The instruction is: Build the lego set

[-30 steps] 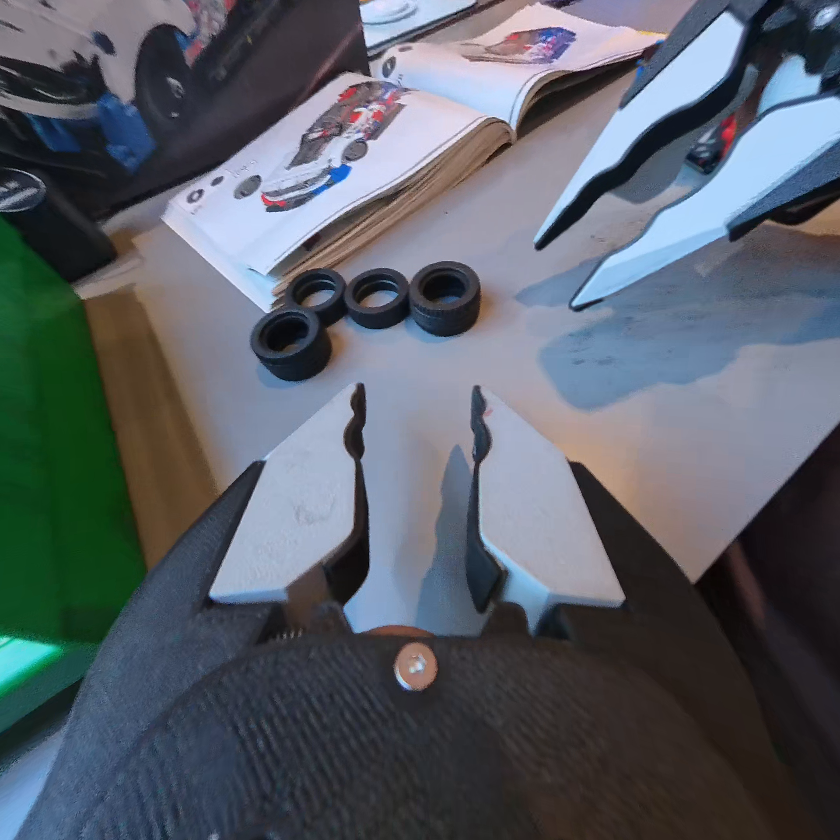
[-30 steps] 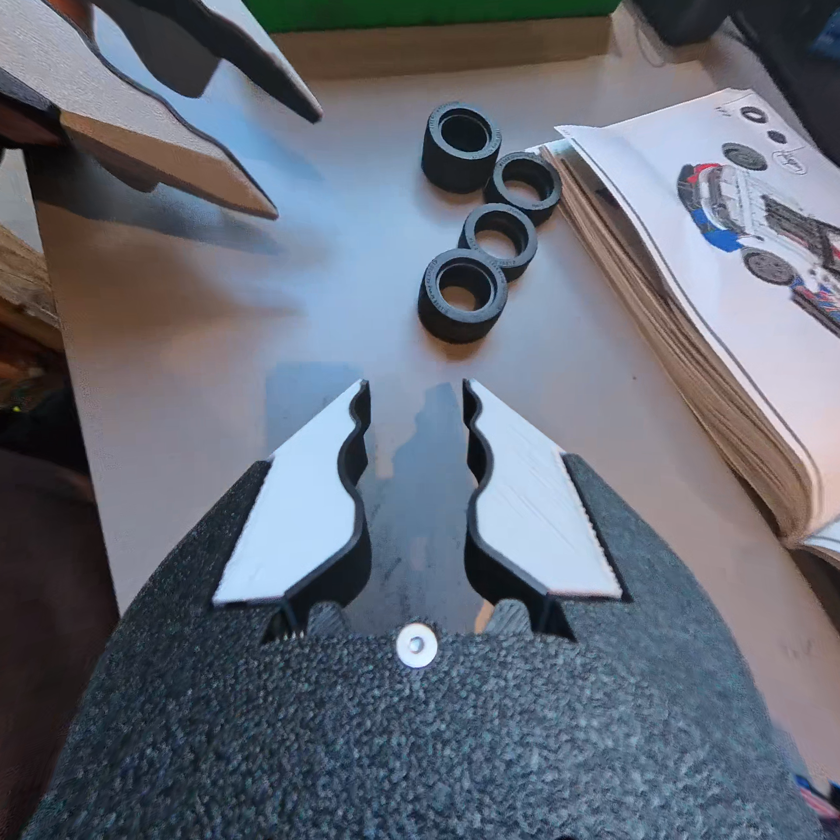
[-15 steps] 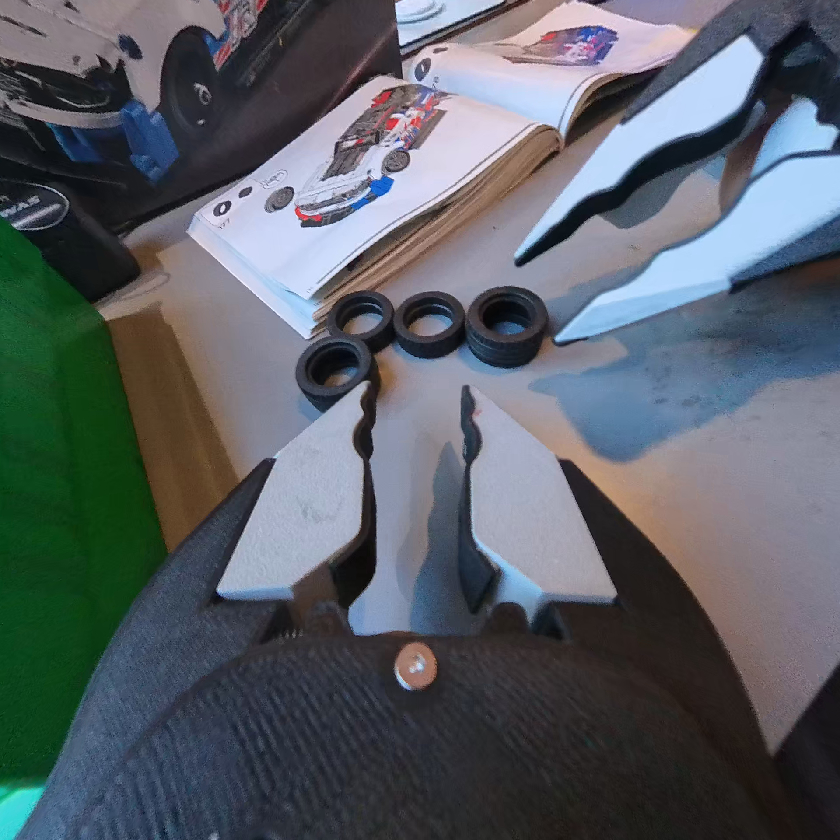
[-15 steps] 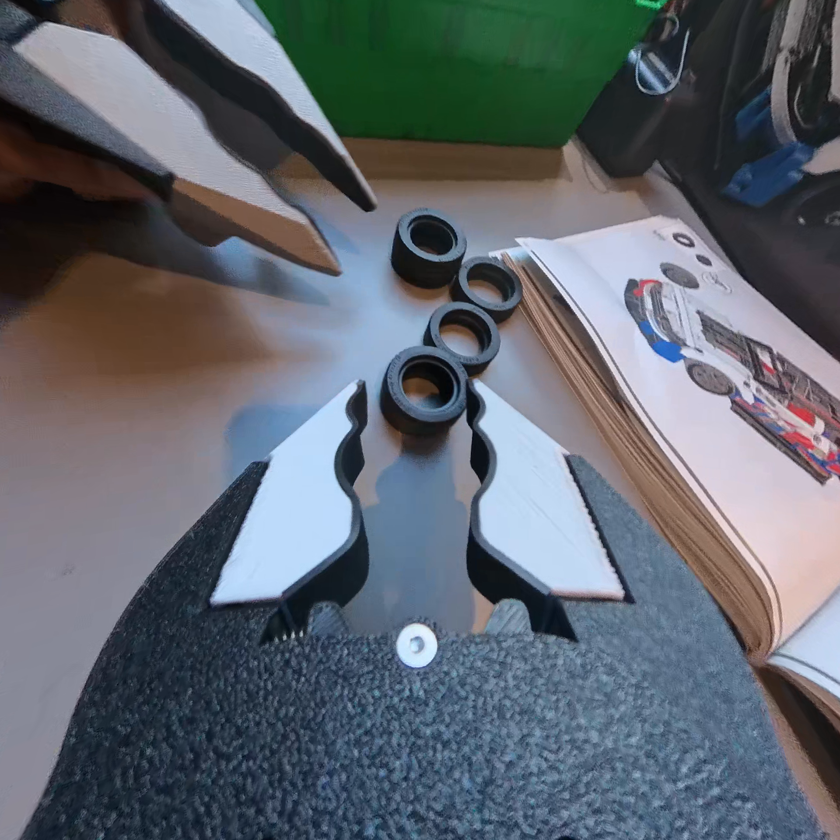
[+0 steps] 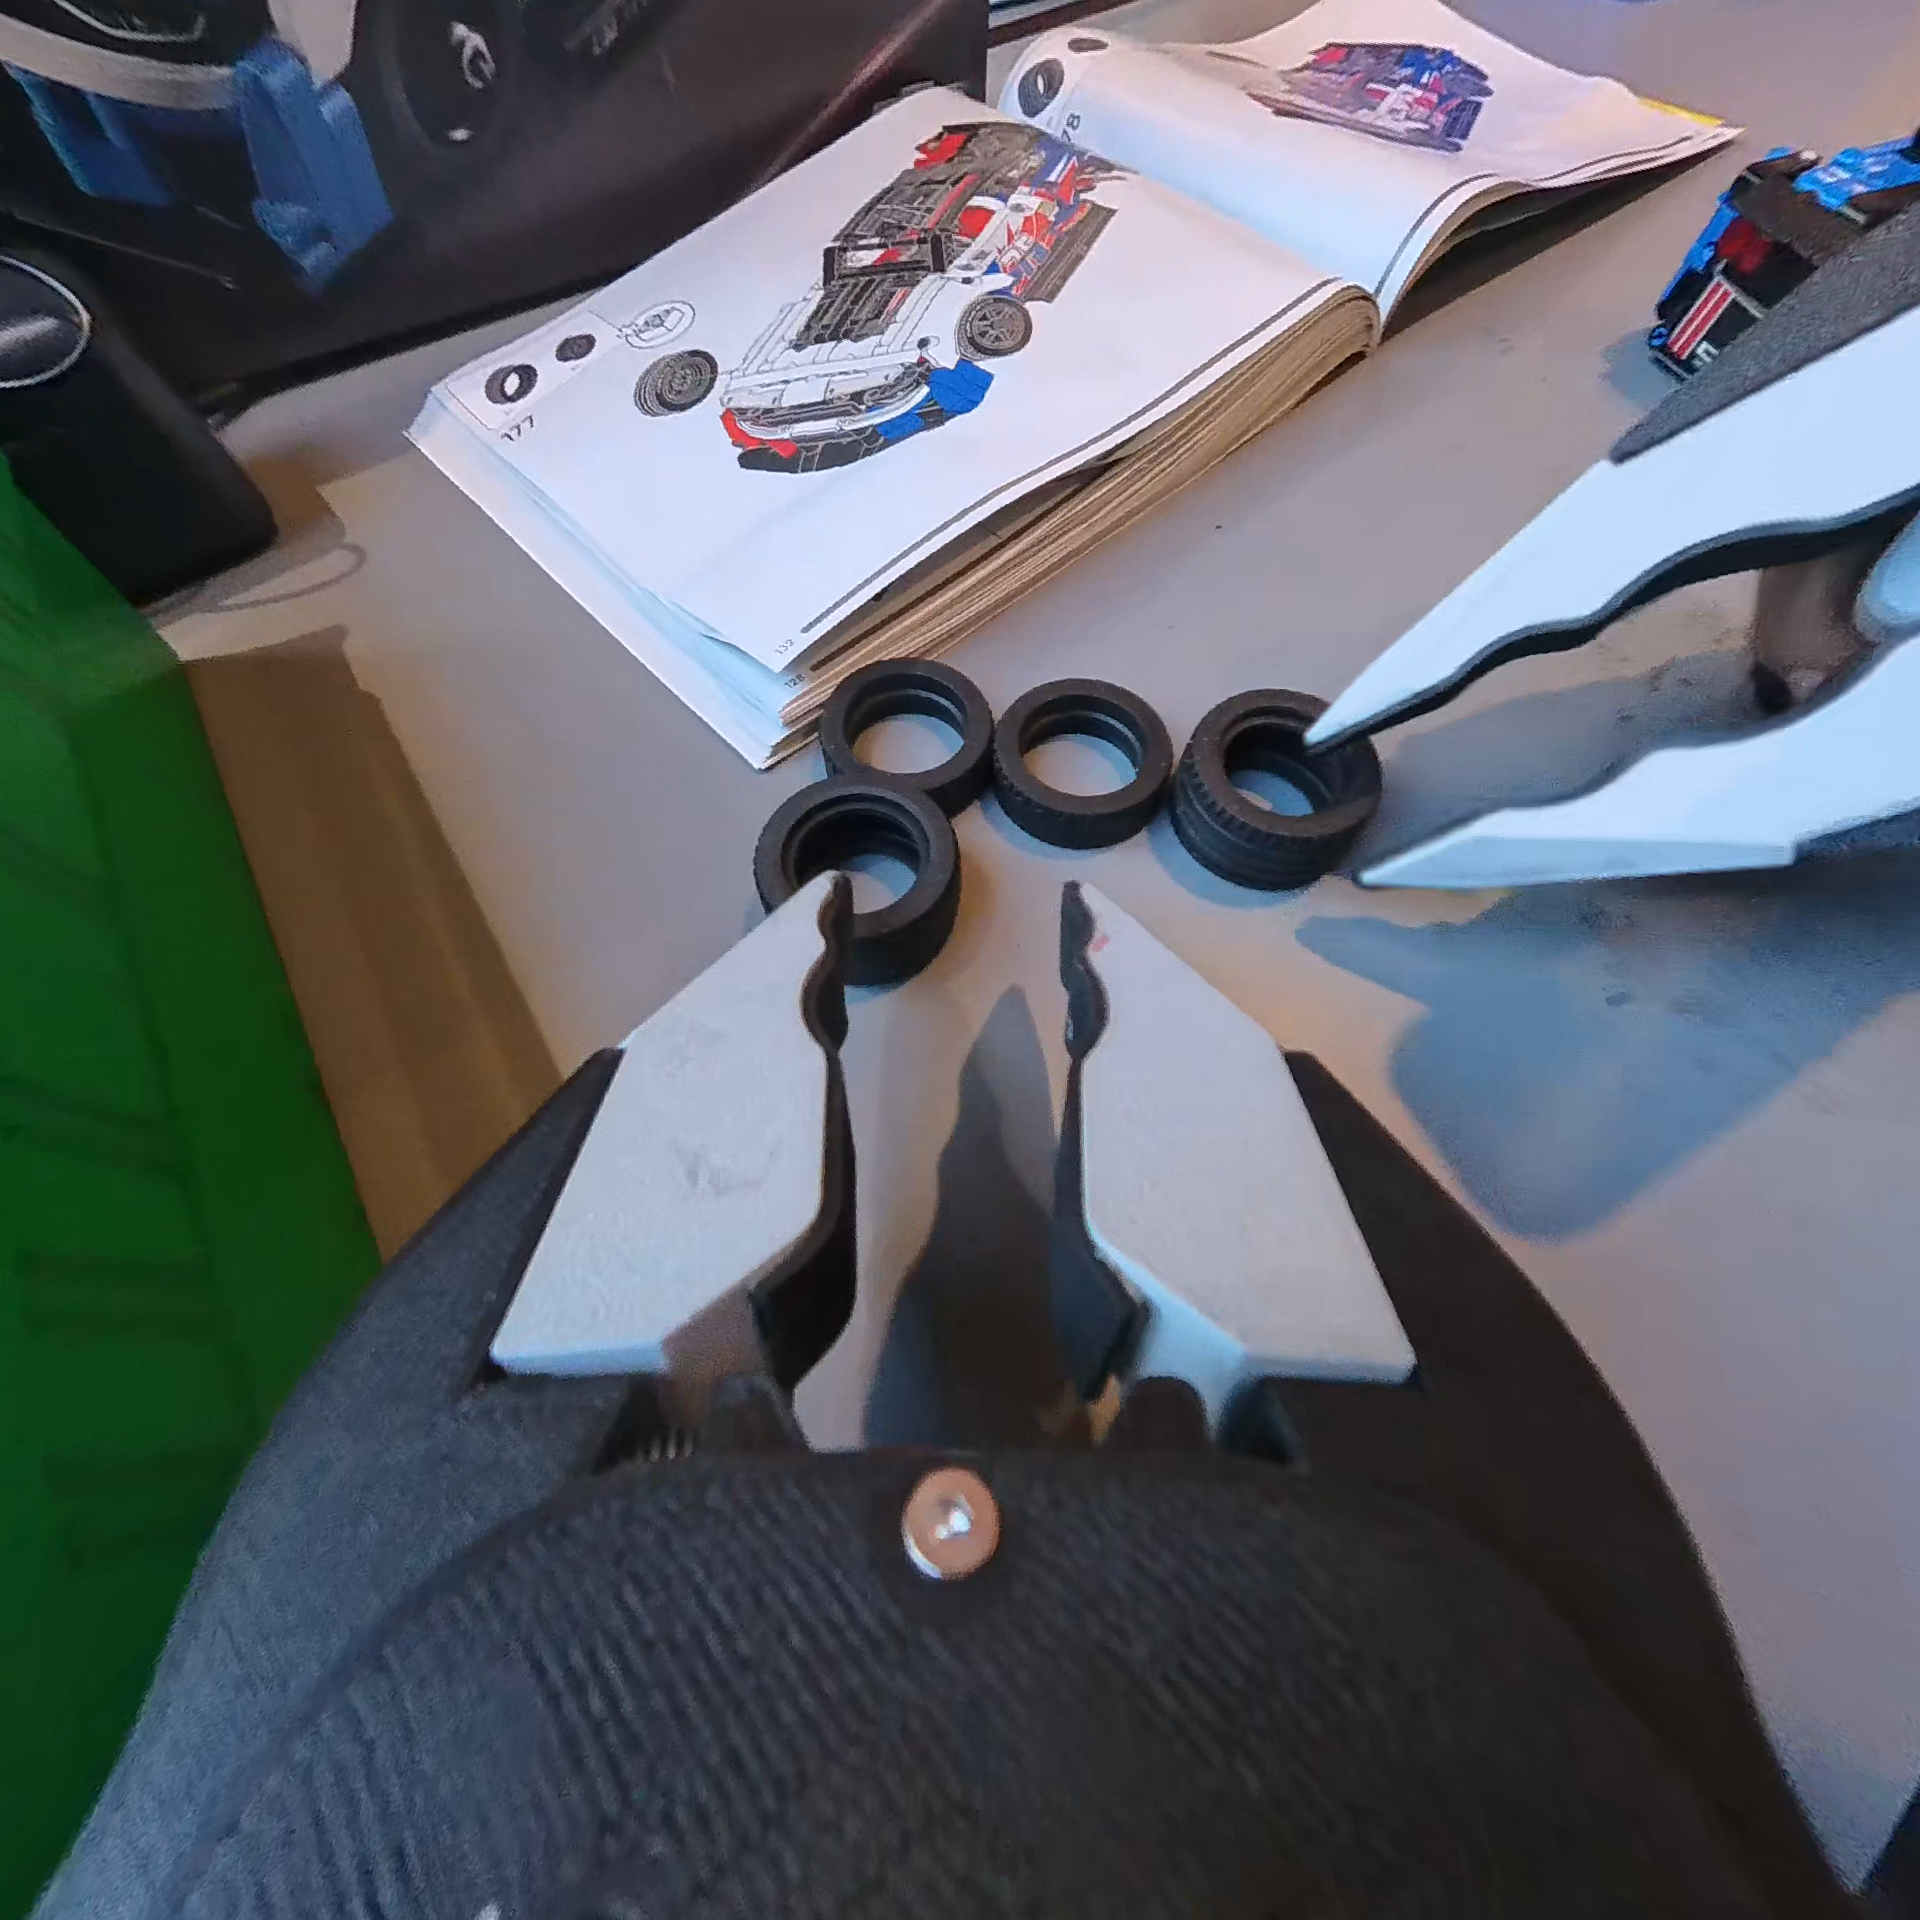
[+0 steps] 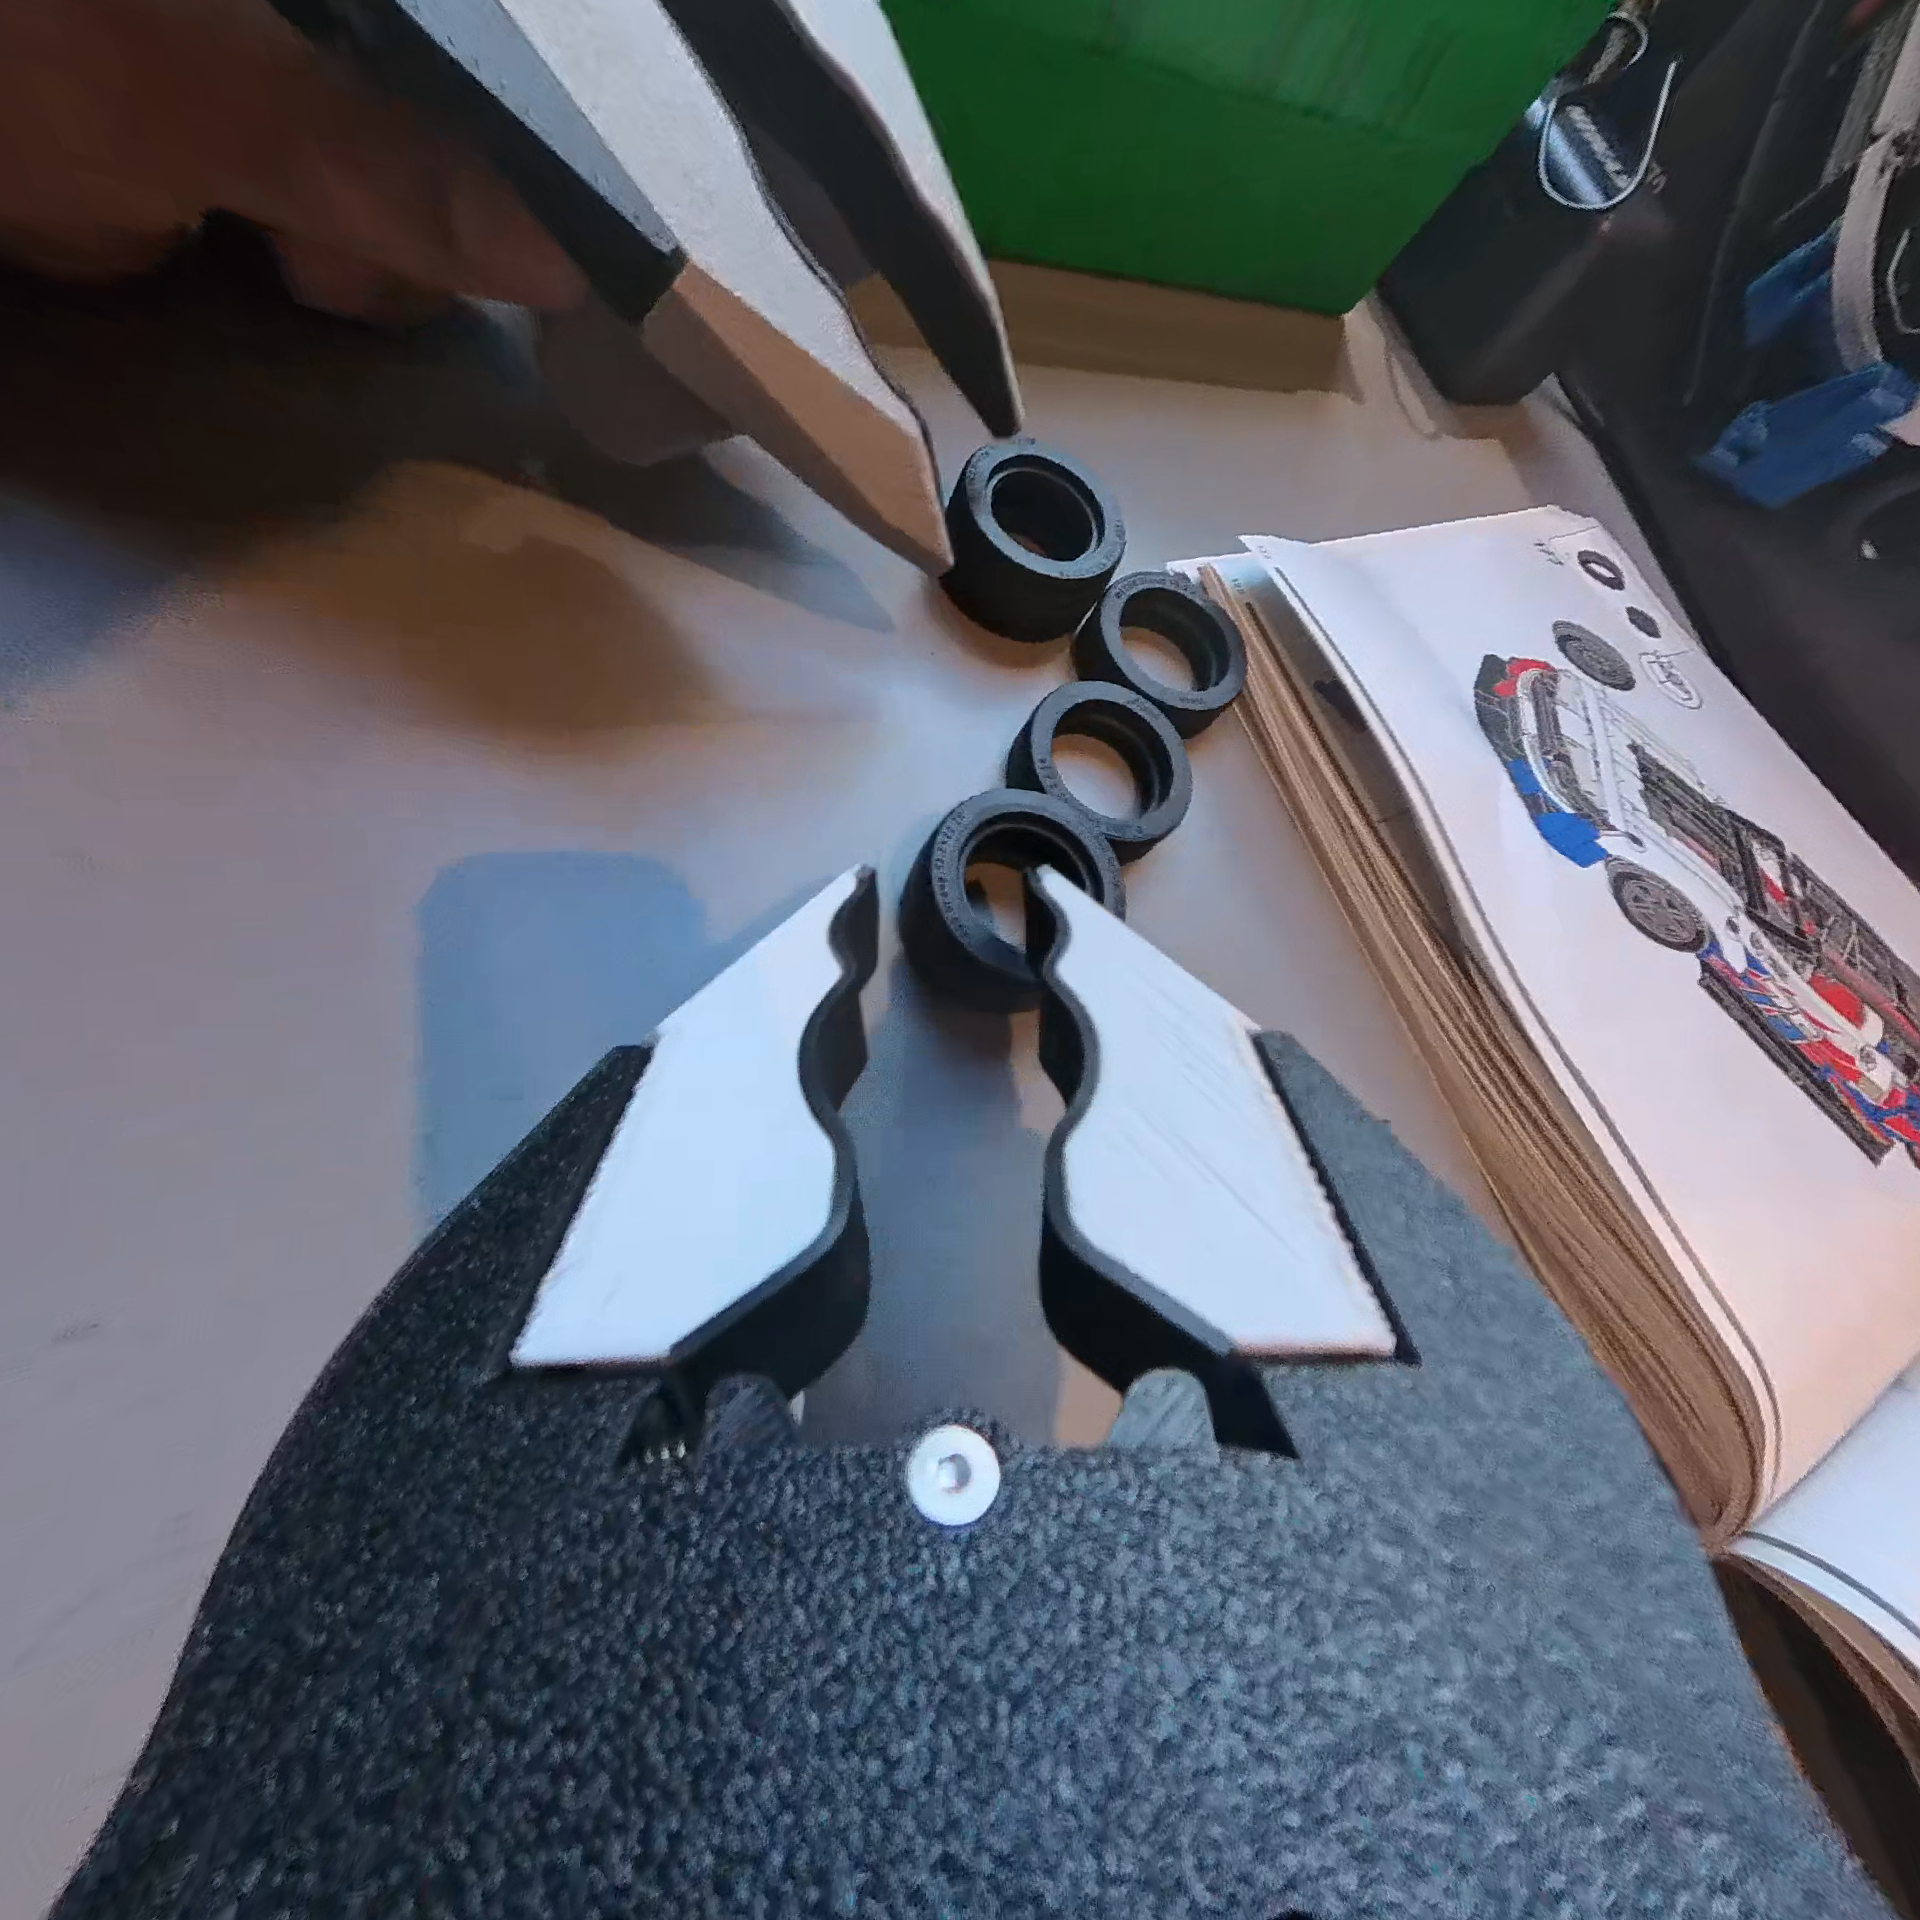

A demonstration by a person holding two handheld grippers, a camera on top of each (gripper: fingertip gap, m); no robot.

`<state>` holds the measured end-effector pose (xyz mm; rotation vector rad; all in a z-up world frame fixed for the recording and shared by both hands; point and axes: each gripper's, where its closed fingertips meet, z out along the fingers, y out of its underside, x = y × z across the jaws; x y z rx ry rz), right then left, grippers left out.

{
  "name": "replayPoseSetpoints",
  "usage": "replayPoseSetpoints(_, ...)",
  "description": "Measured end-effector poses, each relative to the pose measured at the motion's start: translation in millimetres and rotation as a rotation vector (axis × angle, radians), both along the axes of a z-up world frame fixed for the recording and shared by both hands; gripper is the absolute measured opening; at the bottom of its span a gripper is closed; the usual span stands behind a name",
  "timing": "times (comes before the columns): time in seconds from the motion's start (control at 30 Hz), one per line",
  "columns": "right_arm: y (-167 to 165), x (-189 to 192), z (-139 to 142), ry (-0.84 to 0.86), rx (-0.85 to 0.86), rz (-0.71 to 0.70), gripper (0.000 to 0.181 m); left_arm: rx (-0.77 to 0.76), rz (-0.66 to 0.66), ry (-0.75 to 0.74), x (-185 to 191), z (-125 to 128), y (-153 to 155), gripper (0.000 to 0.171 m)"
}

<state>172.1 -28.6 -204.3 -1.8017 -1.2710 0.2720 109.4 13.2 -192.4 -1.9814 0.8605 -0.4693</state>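
Lego tyres on the grey table, one gripper at each end of the row.

Four black tyres lie flat beside the open instruction booklet [image 5: 831,416]. The left gripper [image 5: 951,899] has its jaws moderately open and empty; one finger tip reaches over the hole of the nearest tyre [image 5: 857,883], the other stays outside it. The right gripper [image 6: 951,883] is also open and grips nothing; one tip enters the hole of the tyre at the other end [image 6: 1013,914], the other tip stands just outside its wall. The two middle tyres [image 5: 1075,764] touch each other. A partly built car [image 5: 1756,260] stands near the booklet on the table [image 5: 1558,1091].
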Motion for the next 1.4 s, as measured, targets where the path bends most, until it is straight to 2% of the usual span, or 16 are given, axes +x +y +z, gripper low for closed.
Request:
replayPoseSetpoints(0.17,4,1,-7,-0.061,0.025,-0.023,0.025,0.062,0.040,0.027,-4,3,2,0.037)
replayPoseSetpoints(0.27,6,3,-14,-0.103,0.023,-0.028,0.024,0.040,0.049,0.058,-4,-2,4,0.037)
replayPoseSetpoints(0.43,4,9,-11,-0.068,0.000,-0.023,0.011,0.002,0.064,0.097,-5,-11,7,0.040)
replayPoseSetpoints(0.6,0,31,0,0.003,0.017,-0.059,0.010,-0.017,0.064,0.094,-6,-12,9,0.048)
replayPoseSetpoints(0.73,-3,40,9,0.083,0.001,-0.074,0.011,0.070,-0.001,0.230,-3,-16,11,0.057)
replayPoseSetpoints(0.8,-4,45,3,0.047,-0.019,-0.095,0.014,0.139,-0.013,0.335,-8,-19,17,0.050)
replayPoseSetpoints(0.83,-3,49,-2,0.015,-0.021,-0.114,0.022,0.164,-0.013,0.374,-10,-19,19,0.048)
replayPoseSetpoints(0.93,-4,52,0,-0.010,0.029,-0.121,0.027,0.188,-0.006,0.402,-10,-18,21,0.052)
replayPoseSetpoints(1.0,-6,54,0,-0.017,0.042,-0.124,0.030,0.239,0.013,0.423,-10,-12,22,0.064)
replayPoseSetpoints(1.03,-7,54,-1,-0.024,0.040,-0.122,0.030,0.254,0.002,0.437,-9,-11,21,0.062)
replayPoseSetpoints(1.07,-8,54,-3,-0.037,0.034,-0.113,0.029,0.255,-0.019,0.449,-7,-13,18,0.052)
replayPoseSetpoints(1.13,-10,52,-11,-0.087,0.019,-0.088,0.018,0.198,-0.066,0.467,-5,-26,14,0.021)
replayPoseSetpoints(1.23,-7,52,-11,-0.136,0.041,-0.093,0.013,0.137,-0.050,0.423,-5,-27,13,0.006)
replayPoseSetpoints(1.3,-11,51,2,-0.051,0.014,-0.101,0.009,0.104,-0.061,0.333,4,-21,6,0.005)
replayPoseSetpoints(1.33,-15,50,12,0.038,-0.025,-0.097,0.008,0.074,-0.094,0.231,18,-12,-3,0.005)
replayPoseSetpoints(1.4,-26,54,35,0.250,-0.151,-0.081,0.008,-0.029,-0.223,-0.070,57,15,-34,0.004)
